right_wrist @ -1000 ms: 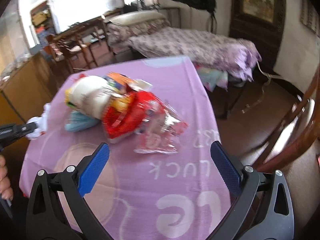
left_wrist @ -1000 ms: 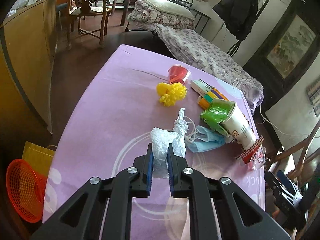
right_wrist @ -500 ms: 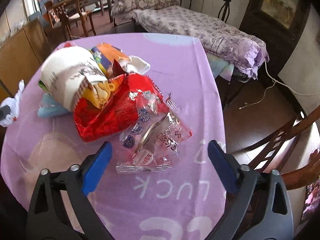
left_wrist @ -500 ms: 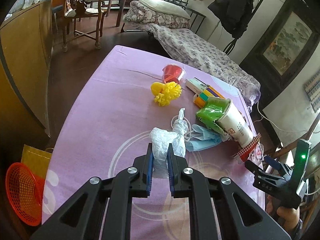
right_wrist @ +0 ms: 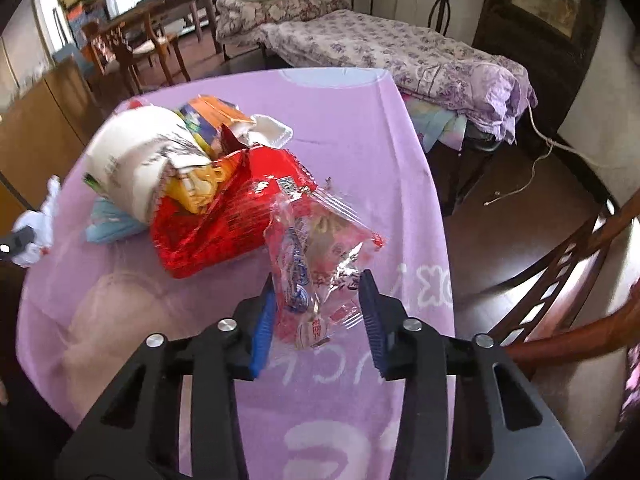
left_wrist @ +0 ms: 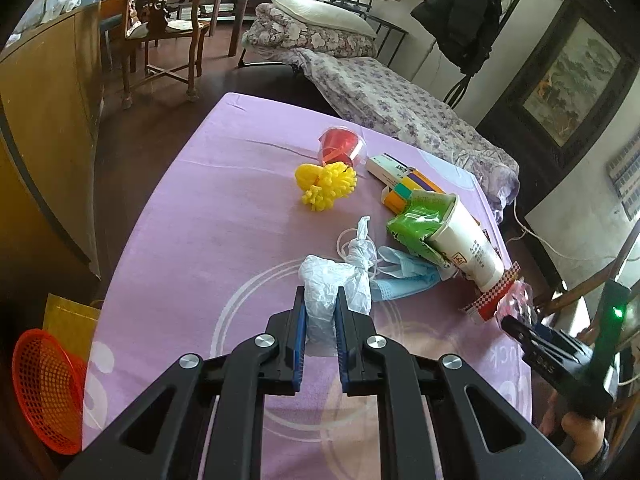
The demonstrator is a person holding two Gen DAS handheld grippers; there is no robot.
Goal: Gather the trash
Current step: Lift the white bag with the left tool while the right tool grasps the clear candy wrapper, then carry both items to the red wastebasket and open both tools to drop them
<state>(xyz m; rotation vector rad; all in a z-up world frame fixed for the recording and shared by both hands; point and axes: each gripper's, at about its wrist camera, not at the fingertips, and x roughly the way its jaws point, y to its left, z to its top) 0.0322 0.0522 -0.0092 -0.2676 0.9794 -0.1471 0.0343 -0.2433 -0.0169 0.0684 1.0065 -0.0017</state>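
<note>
My left gripper (left_wrist: 319,304) is shut on a crumpled white plastic bag (left_wrist: 334,280) that lies on the purple tablecloth (left_wrist: 200,220). My right gripper (right_wrist: 318,300) is partly closed, its jaws around a clear snack wrapper (right_wrist: 320,256); I cannot tell whether the pads touch it. Behind the wrapper lie a red packet (right_wrist: 224,216) and a white paper cup (right_wrist: 136,156) stuffed with wrappers. The left wrist view shows the cup (left_wrist: 460,240), a blue face mask (left_wrist: 404,276), a yellow spiky toy (left_wrist: 328,186), a red plastic cup (left_wrist: 342,146) and flat boxes (left_wrist: 404,176).
An orange mesh basket (left_wrist: 44,384) and a yellow bag (left_wrist: 68,320) stand on the floor left of the table. A bed (right_wrist: 392,52) lies behind the table. A wooden chair (right_wrist: 580,264) stands at the right edge. Another chair (left_wrist: 164,36) is far back.
My right gripper has moved in over the clear snack wrapper and its jaws have narrowed from wide open to close around it. My left gripper has stayed shut on the white bag.
</note>
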